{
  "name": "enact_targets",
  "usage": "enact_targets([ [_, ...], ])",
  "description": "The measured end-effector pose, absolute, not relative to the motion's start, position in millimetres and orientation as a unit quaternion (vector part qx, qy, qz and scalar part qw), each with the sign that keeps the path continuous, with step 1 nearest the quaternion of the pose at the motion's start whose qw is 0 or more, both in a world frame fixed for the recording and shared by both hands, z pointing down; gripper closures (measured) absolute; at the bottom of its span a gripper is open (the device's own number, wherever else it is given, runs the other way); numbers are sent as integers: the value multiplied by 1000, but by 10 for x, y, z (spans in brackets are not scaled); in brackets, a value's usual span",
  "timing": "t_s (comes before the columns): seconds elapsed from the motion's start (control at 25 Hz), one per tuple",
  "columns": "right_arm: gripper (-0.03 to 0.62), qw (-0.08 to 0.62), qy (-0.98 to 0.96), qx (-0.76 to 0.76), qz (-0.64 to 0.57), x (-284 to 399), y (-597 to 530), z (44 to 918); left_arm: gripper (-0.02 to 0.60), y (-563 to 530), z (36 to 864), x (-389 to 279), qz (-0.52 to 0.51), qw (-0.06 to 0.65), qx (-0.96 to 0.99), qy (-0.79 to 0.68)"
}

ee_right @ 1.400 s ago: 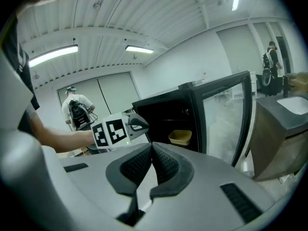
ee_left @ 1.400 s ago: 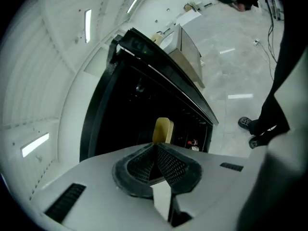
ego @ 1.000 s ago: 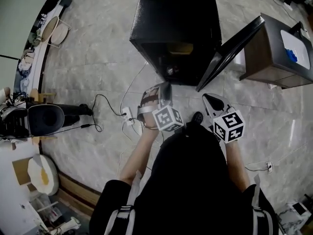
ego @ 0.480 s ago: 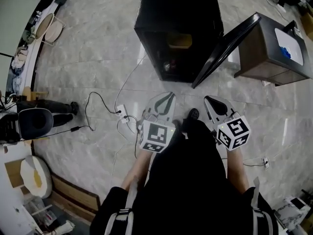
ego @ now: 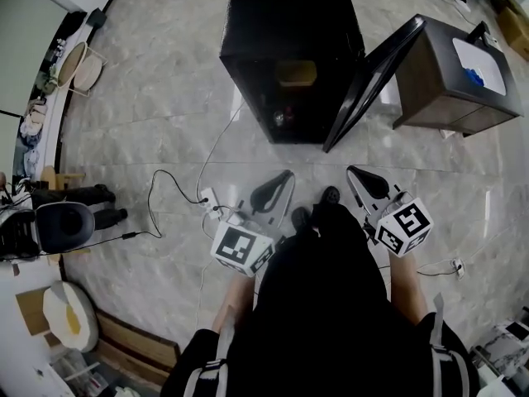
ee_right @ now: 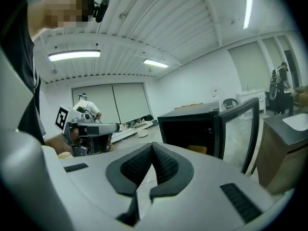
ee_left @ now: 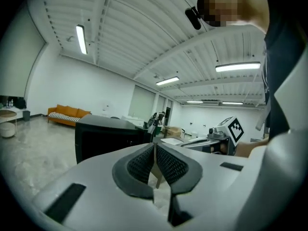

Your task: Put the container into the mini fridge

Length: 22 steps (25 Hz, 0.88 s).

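The mini fridge (ego: 291, 21) stands on the marble floor (ego: 149, 114) with its opening facing the person, and its door (ego: 374, 79) is swung wide on the right side. The container (ego: 296, 74) is inside: a yellowish shape sitting deep in the dark interior, just under the top edge of the opening in the head view. Its long axis runs side to side across the fridge's width, parallel to the front edge. Which end leads I cannot tell, nor which shelf it rests on. The right gripper view catches the same yellow patch inside, close to the hinge side.

Both tools are well clear of the fridge. The left gripper (ego: 285, 178) hangs near the person's body with its tips aimed at the opening. Its ribbed pads (ee_left: 143, 163) are pressed together at the tip with nothing between them. The right gripper (ego: 354, 174) is level with it, just short of the door's lower corner. Its jaws are also closed on nothing, pads meeting at the front.

A brown side cabinet (ego: 450, 98) stands just past the open door. A white power strip (ego: 210, 199) with trailing cables lies on the floor beside the left gripper.
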State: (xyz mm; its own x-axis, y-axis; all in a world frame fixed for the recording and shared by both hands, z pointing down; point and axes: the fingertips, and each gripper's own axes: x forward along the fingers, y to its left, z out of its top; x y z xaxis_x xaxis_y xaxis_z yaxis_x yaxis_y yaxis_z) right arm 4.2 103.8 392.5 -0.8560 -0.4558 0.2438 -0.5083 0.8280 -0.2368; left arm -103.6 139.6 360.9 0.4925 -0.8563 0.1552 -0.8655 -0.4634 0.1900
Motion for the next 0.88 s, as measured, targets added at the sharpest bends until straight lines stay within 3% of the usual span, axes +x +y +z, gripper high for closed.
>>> enact_targets([
  [0.88,577,94,-961,230,118,-11,1181,3894,538,1444,3794,-923,37,132,863,-487],
])
